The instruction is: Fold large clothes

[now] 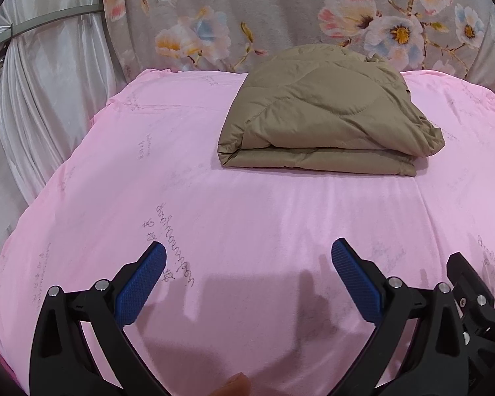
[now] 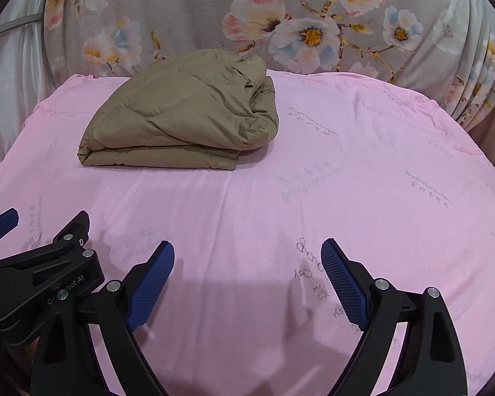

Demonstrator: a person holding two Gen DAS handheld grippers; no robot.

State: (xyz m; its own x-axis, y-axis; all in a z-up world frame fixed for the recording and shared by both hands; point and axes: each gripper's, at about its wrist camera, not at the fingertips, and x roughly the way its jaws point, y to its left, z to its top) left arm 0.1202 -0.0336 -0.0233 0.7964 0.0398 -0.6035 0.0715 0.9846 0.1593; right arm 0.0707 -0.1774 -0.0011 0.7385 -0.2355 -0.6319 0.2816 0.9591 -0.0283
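Jacket [image 1: 326,112], tan and quilted, is lying folded on the pink bed [image 1: 247,217] while left gripper [image 1: 247,254] and right gripper [image 2: 247,254] are hovering wide open, empty.

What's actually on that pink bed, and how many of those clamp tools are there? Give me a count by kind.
Folded tan quilted garment: 1
Pink bed cover: 1
Handheld grippers, both open: 2, the left gripper and the right gripper
Total: 4
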